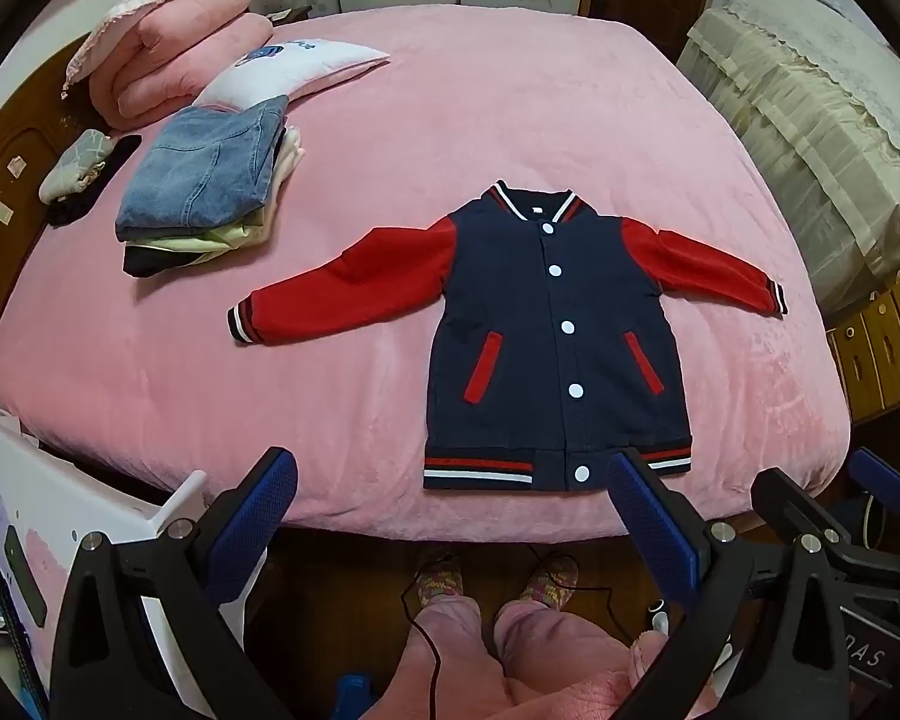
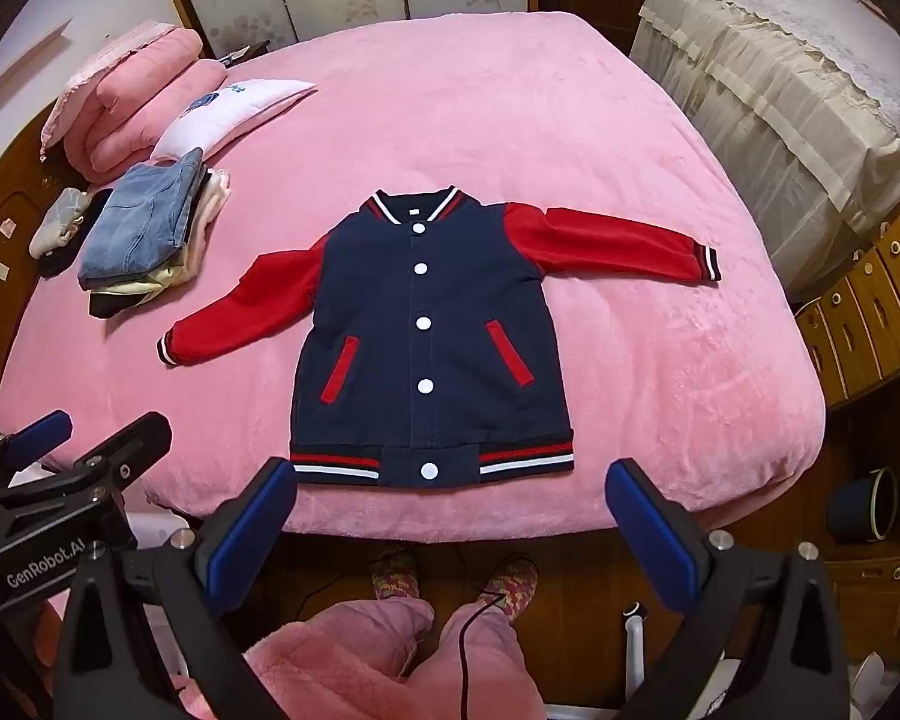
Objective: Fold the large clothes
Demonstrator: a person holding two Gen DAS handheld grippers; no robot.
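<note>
A navy baseball jacket (image 1: 558,336) (image 2: 432,336) with red sleeves and white snaps lies flat and buttoned on the pink bed (image 1: 510,90) (image 2: 510,90). Both sleeves are spread out and the striped hem is toward me. My left gripper (image 1: 450,468) hangs above the bed's near edge, just short of the hem, open wide with nothing between its blue pads. My right gripper (image 2: 450,474) is held the same way beside it, also open and empty. Each shows in the other's view: the right gripper (image 1: 822,474) at the right, the left gripper (image 2: 102,426) at the left.
A stack of folded clothes topped by jeans (image 1: 204,174) (image 2: 144,222) sits left of the jacket. Behind it lie a pink folded quilt (image 1: 174,54) and a white pillow (image 1: 294,69). A cream-covered piece (image 1: 810,138) and wooden drawers (image 1: 882,348) stand right. A person's legs (image 1: 450,648) stand below.
</note>
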